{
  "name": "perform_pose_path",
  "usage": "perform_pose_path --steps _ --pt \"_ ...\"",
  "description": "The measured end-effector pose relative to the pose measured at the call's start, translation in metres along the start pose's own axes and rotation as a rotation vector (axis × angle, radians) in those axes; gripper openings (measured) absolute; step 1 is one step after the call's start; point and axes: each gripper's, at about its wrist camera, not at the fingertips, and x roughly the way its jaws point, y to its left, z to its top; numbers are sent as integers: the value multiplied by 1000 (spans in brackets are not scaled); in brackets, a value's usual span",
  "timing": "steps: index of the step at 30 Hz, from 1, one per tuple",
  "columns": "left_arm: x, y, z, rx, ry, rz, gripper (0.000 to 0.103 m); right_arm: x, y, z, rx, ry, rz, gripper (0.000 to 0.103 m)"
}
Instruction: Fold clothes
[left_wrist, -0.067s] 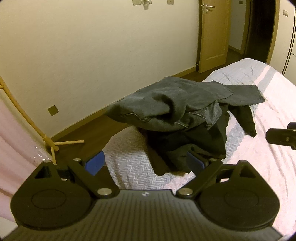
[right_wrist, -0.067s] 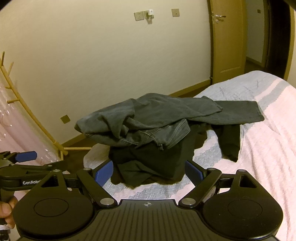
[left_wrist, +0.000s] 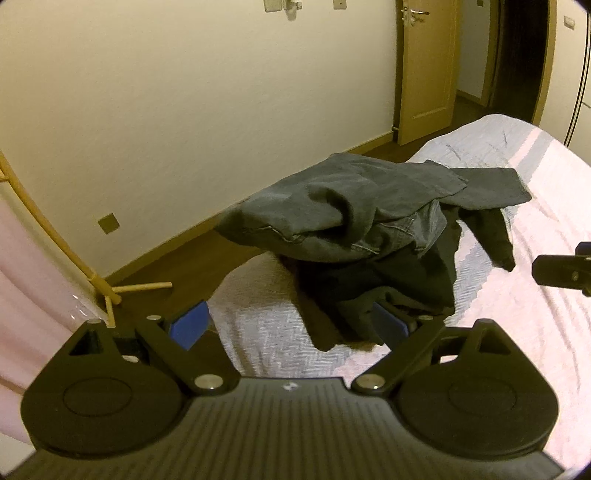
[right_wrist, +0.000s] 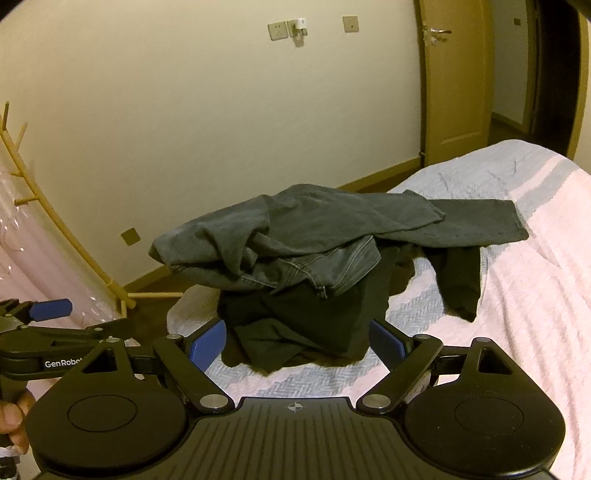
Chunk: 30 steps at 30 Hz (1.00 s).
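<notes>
right wrist view: the grey jeans (right_wrist: 295, 240) lie crumpled on a black garment (right_wrist: 306, 317) at a corner of the bed (right_wrist: 535, 295), at 12 o'clock from the right gripper (right_wrist: 297, 341). one leg trails toward 3 o'clock. the left gripper (left_wrist: 291, 325) looks nearer, its pad at the black hem. both stand released, grasping nothing.

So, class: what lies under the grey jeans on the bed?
Under the grey jeans sits a heap of black clothing, one black piece trailing out to the right, all on the bed cover. How many black garments there are is hidden.
</notes>
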Motion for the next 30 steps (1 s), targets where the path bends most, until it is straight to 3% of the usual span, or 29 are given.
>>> perform_pose_path --steps 30 --pt "12 3 -6 18 16 12 93 13 -1 -5 17 29 13 87"
